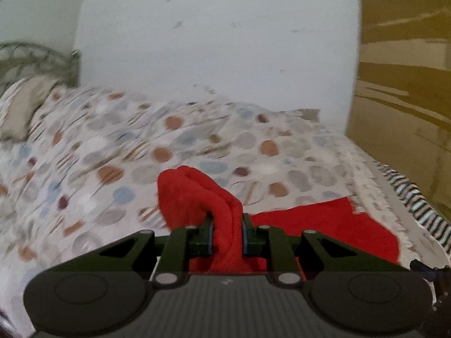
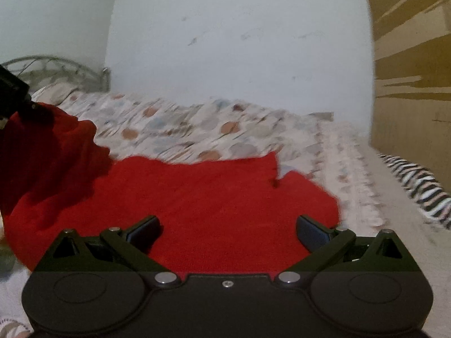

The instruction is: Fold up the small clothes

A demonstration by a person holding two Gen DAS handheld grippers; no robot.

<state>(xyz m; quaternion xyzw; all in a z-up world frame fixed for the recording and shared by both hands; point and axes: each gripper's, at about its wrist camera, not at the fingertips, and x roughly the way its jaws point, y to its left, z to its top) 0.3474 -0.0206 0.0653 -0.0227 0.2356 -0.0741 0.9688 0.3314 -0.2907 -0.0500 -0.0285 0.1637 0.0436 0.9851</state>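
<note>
Just one red garment (image 2: 197, 197), spread on the spotted bedsheet (image 1: 112, 146), one edge pinched in the left gripper (image 1: 227, 233) and raised in a bunched fold. Right gripper (image 2: 227, 231) spread wide, nothing between its two fingers, low over the flat part of the cloth. Beyond: one pillow (image 1: 25, 104), one metal headboard (image 1: 36, 56), one striped cloth (image 2: 420, 183) at the bed's right edge

The garment (image 2: 197, 205) lies on the bed (image 2: 174, 129), wall (image 2: 239, 56) behind.
</note>
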